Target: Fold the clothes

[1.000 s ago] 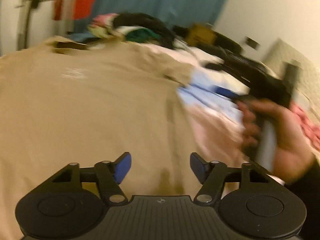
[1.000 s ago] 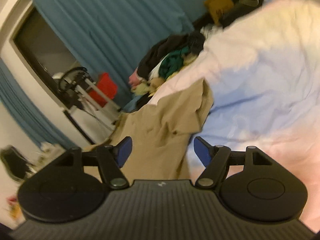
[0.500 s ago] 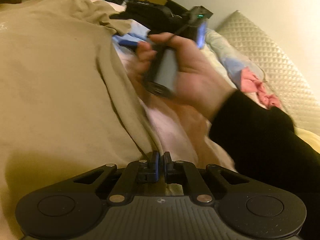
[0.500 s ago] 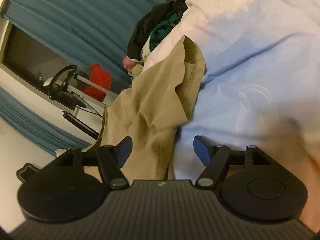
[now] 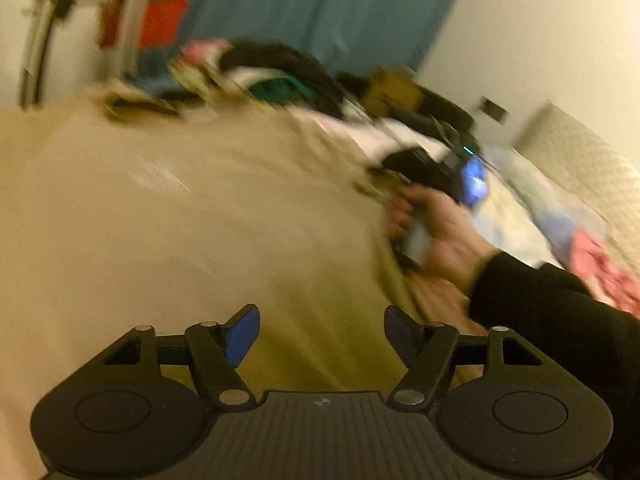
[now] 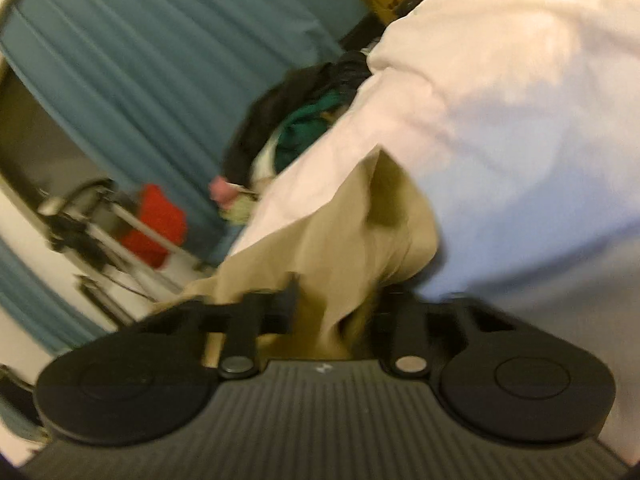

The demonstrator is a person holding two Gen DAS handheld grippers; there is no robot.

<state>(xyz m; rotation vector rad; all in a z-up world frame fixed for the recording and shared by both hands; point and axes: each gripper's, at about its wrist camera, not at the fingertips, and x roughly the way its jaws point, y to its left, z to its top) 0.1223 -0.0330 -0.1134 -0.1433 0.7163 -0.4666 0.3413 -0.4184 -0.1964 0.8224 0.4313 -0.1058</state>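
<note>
Though blurred, right tongs [image 6: 334, 312] around shirt [image 6: 340, 240].

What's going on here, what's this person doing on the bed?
A person is folding laundry with a handheld gripper in each hand. A tan garment lies spread over the pale bedding. The left gripper hovers open above the cloth, gripping nothing. The right gripper is down at the garment's bunched edge with fabric between its fingers, though blur hides whether it has closed. A heap of unfolded clothes waits near the blue curtain.
</note>
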